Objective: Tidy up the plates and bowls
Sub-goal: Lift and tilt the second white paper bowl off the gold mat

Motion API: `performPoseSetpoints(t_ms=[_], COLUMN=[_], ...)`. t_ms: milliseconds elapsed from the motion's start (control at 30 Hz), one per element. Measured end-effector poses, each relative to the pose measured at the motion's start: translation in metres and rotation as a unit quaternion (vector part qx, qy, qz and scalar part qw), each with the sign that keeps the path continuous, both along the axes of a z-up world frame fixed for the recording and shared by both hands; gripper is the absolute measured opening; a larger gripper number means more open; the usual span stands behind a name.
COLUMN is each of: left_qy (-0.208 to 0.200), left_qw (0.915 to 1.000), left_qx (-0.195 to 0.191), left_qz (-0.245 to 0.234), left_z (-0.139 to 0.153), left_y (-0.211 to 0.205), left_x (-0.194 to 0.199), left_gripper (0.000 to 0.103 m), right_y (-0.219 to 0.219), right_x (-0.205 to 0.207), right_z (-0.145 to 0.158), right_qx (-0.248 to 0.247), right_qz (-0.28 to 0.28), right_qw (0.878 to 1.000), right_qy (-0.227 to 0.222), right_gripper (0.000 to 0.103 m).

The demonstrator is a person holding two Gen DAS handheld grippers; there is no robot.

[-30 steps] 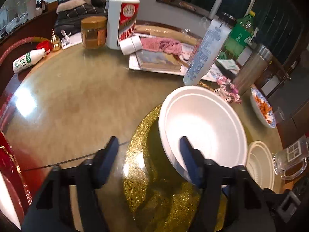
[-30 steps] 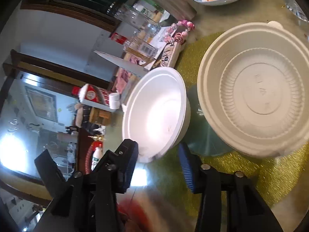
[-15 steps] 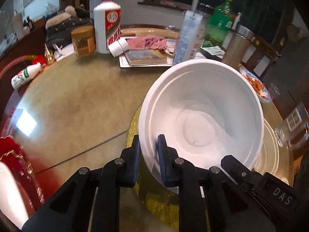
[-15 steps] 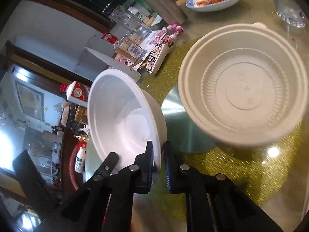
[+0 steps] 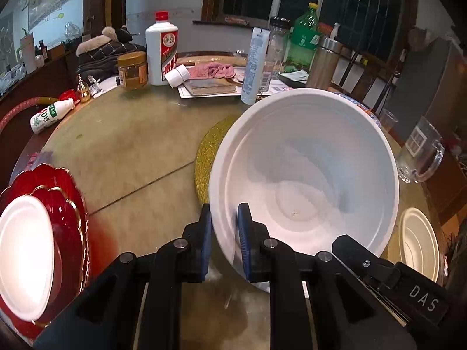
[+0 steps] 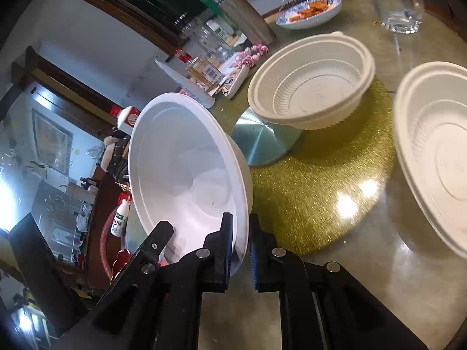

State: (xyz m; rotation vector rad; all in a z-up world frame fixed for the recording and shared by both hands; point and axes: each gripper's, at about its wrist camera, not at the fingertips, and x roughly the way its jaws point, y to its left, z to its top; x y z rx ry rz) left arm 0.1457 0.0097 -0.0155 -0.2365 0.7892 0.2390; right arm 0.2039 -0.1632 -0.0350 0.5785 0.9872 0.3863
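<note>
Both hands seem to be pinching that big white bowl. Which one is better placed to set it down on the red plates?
Probably the left gripper: the red plates lie beside it, while the right gripper faces the cream bowls. Both grip the white bowl.

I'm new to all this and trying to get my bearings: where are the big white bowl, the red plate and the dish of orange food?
white bowl (image 5: 306, 175): left wrist view, on its inner wall.
red plate (image 5: 62, 186): left wrist view, on its scalloped rim.
dish of orange food (image 6: 309, 19): right wrist view, on its blue-patterned outer wall.
</note>
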Motion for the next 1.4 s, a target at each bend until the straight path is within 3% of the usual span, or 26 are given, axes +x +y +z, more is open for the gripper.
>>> performPoseSetpoints(t_ms=[300, 1400], left_qy=[-0.023, -0.017], left_qw=[0.9997, 0.9999], left_qx=[0.003, -0.002], left_qz=[0.006, 0.001], left_z=[-0.003, -0.014], left_y=[0.0, 0.001], left_x=[-0.012, -0.013], left_gripper=[0.015, 0.015], right_y=[0.005, 0.01], right_x=[-0.01, -0.011], right_z=[0.002, -0.008], right_qx=[-0.027, -0.046], right_qz=[0.003, 0.007], right_qw=[0.999, 0.998], right_qy=[-0.032, -0.03], right_gripper=[0.01, 0.01])
